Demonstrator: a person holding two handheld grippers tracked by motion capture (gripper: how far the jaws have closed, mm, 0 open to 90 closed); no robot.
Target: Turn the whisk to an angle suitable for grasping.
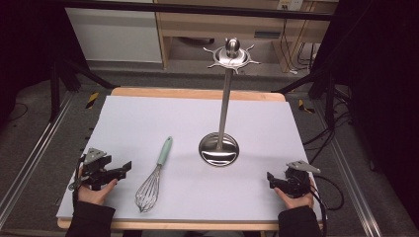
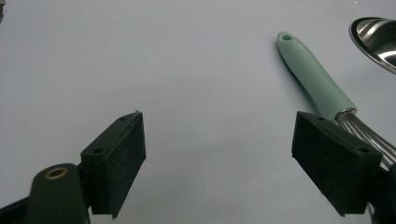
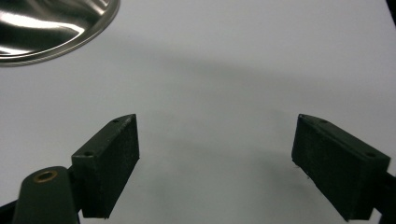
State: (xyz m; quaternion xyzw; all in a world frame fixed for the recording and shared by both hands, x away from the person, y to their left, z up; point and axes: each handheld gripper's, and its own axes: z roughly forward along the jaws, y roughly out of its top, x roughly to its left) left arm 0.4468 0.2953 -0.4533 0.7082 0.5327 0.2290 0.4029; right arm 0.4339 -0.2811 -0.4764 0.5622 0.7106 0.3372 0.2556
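1. Whisk (image 1: 154, 177) lies flat on the white-covered table (image 1: 148, 118), mint-green handle pointing away from the person, wire head toward the near edge.
2. Landmark: steel utensil stand (image 1: 219, 148), upright, round base on the table, hook crown at top of its pole. Whisk is just left of the stand's base, not touching it.
3. Left gripper (image 1: 118, 172) rests on the table left of the whisk, near it but apart, held in the person's left hand (image 1: 95, 190). Jaws spread wide, nothing between them.
4. In the left gripper view the whisk handle (image 2: 314, 77) runs past the right-side jaw; the wires sit behind that jaw, contact cannot be told. Stand base rim shows at top right.
5. Right gripper (image 1: 271, 179) sits right of the stand base, well apart from the whisk, held in the right hand (image 1: 296, 197). Jaws released, wide, empty.
6. Right gripper view: stand base (image 3: 46, 28) at top left, bare table between the jaws.
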